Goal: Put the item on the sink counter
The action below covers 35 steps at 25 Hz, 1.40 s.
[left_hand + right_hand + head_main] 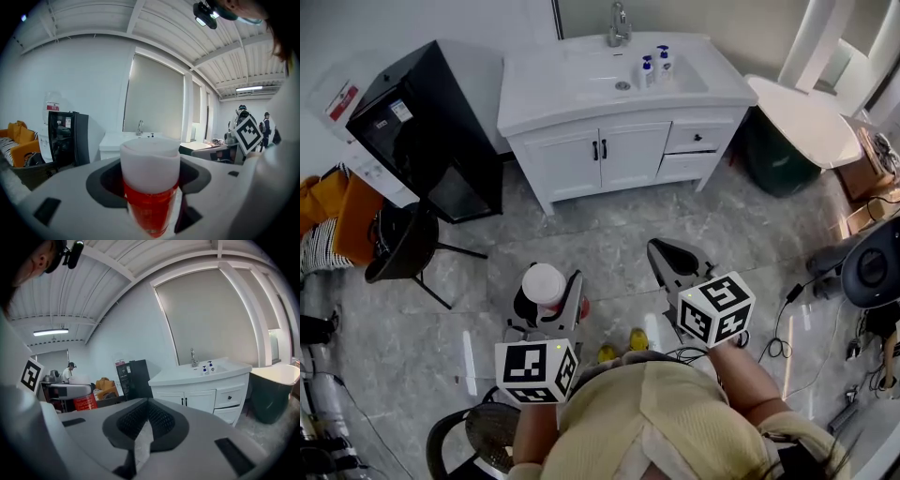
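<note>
— Where is the bottle right now?

— In the left gripper. Its fingers are spread wide and clamped on the bottle's sides. The bottle stands upright between them, white cap on top, red liquid below.

— Is it near the sink counter?

— No, well apart. It hangs over the grey floor, just in front of the person, and the white counter stands across the room by the wall.

— And the right gripper?

— Beside the left one, pointing the same way. Its fingers are together with nothing between them.

— What is on the counter?

— Two small pump bottles stand by the basin, near the tap. A black cabinet stands just left of the counter.
</note>
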Tool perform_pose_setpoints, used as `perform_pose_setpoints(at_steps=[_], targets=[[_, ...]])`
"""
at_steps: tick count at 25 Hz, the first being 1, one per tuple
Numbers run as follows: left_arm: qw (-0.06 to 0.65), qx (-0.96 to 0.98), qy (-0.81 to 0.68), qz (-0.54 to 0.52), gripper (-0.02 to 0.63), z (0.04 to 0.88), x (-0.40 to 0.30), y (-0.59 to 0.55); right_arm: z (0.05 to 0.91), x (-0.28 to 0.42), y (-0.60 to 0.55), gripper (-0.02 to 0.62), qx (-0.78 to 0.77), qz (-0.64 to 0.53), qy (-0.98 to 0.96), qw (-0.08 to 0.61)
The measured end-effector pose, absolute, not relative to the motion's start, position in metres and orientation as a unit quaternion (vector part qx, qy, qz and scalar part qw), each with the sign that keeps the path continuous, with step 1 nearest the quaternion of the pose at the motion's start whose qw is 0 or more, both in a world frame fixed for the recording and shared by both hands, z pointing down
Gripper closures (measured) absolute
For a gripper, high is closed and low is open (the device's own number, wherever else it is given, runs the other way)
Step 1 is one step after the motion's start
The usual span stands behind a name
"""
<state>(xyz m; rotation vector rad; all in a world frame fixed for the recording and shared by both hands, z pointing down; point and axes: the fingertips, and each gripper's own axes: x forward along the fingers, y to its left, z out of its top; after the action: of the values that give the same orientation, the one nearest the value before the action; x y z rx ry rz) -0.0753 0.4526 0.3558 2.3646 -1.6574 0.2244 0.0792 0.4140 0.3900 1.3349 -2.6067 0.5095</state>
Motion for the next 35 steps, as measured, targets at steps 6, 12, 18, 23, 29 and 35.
perform_pose_setpoints(at_steps=[6, 12, 18, 23, 29, 35], targets=[[0.118, 0.810, -0.569, 0.081, 0.285, 0.356, -0.068, 0.453, 0.395, 0.084, 0.413, 0.571, 0.441, 0.178, -0.876, 0.085], [0.117, 0.809, -0.570, 0.081, 0.285, 0.354, -0.051, 0.449, 0.395, 0.093, 0.405, 0.571, 0.430, 0.181, -0.881, 0.080], [0.116, 0.802, -0.580, 0.077, 0.285, 0.353, -0.034, 0.440, 0.399, 0.106, 0.397, 0.571, 0.416, 0.184, -0.886, 0.085], [0.119, 0.797, -0.588, 0.075, 0.285, 0.356, -0.024, 0.435, 0.406, 0.115, 0.388, 0.571, 0.411, 0.186, -0.888, 0.091], [0.128, 0.791, -0.593, 0.082, 0.285, 0.362, -0.021, 0.421, 0.409, 0.112, 0.376, 0.571, 0.397, 0.189, -0.893, 0.099], [0.125, 0.792, -0.592, 0.079, 0.285, 0.364, -0.026, 0.397, 0.411, 0.104, 0.356, 0.571, 0.391, 0.187, -0.895, 0.103]])
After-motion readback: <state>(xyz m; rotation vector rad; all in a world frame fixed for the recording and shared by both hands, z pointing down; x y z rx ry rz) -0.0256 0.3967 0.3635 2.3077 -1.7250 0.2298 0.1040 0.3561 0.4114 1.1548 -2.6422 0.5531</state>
